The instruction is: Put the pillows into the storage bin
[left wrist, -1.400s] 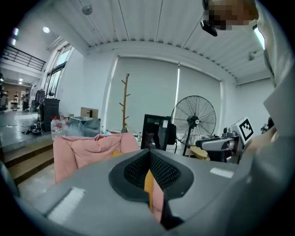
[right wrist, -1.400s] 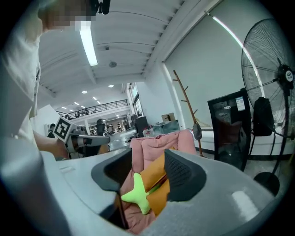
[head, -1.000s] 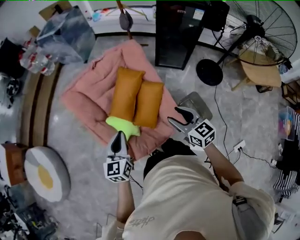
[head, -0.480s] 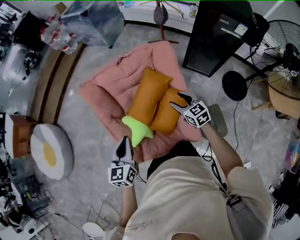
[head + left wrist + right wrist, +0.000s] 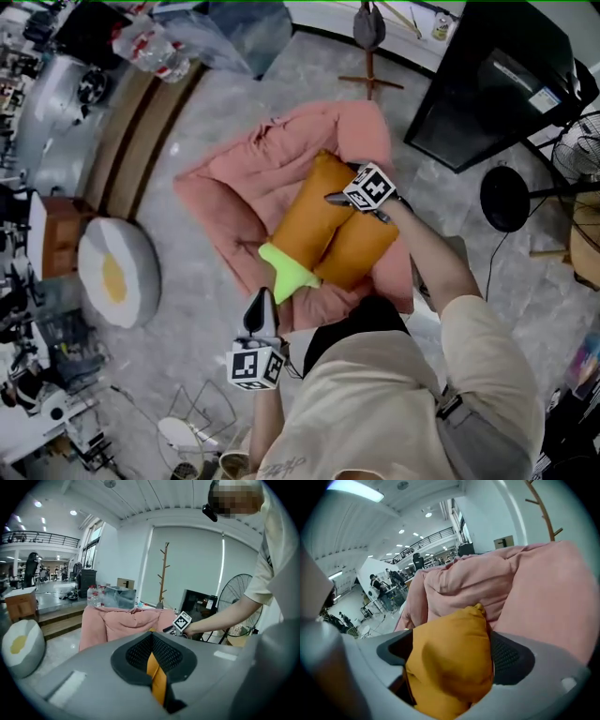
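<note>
Two orange pillows lie side by side on a pink beanbag [image 5: 244, 187]: the left pillow [image 5: 305, 220] and the right pillow [image 5: 356, 248]. A lime-green cloth [image 5: 289, 270] pokes out at their near end. My right gripper [image 5: 336, 199] is at their far end. In the right gripper view its jaws [image 5: 452, 656] have just been opening and stand wide, with an orange pillow's corner [image 5: 445, 681] between them. My left gripper [image 5: 263, 298] hangs just short of the green cloth, jaws together [image 5: 152, 653], holding nothing. A clear plastic bin [image 5: 239, 23] stands at the back.
A round egg-patterned cushion [image 5: 117, 272] lies on the floor at left beside a wooden step [image 5: 141, 131]. A black cabinet [image 5: 497, 75] and a fan base [image 5: 506, 197] stand at right, a coat stand [image 5: 370, 37] behind the beanbag. A wire rack [image 5: 202, 422] is near my feet.
My right gripper has swung from the beanbag's near right side up onto the pillows' far end, and its jaws have spread. The left gripper has drifted a little back from the green cloth.
</note>
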`<state>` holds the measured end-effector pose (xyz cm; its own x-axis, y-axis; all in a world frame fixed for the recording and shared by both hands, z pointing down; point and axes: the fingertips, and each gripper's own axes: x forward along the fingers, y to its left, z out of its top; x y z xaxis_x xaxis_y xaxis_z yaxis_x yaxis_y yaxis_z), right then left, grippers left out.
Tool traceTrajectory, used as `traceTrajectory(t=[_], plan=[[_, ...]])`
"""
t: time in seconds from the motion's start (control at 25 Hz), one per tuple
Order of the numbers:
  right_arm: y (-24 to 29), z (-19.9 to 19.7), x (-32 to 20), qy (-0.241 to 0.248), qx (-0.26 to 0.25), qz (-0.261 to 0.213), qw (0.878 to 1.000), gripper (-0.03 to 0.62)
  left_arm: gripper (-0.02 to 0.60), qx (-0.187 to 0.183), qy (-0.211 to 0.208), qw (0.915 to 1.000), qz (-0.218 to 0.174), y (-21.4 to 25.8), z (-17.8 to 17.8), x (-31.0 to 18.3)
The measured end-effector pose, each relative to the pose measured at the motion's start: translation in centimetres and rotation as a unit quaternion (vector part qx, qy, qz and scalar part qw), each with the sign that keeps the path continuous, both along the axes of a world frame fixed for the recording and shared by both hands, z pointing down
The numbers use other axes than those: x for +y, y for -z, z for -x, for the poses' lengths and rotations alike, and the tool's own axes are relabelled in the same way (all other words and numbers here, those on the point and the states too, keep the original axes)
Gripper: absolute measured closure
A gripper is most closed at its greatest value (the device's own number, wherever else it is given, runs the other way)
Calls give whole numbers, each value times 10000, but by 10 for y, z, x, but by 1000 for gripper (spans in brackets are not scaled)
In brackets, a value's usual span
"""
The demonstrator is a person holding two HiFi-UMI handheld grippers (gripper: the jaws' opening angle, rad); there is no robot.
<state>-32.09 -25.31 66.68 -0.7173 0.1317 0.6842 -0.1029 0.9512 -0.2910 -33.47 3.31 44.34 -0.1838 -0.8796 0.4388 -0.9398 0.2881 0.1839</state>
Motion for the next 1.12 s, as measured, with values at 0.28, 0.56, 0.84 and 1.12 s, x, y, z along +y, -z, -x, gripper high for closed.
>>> traceTrajectory(t=[0.28, 0.56, 0.84, 1.12], plan=[[-40, 31, -5, 546, 870, 694, 9923, 45, 568, 215, 597, 9976, 276, -11, 2, 6], [-67, 47, -1, 665, 1681, 1173, 9765, 3, 568, 303, 737, 9958, 462, -18, 2, 0], [-66, 49, 2, 751, 1522, 1161, 9786, 51, 568, 293, 627, 9964, 494, -20, -4, -11], [-12, 24, 36, 763, 216, 428, 9959, 218, 568, 381, 325, 9977, 465, -23, -1, -6]])
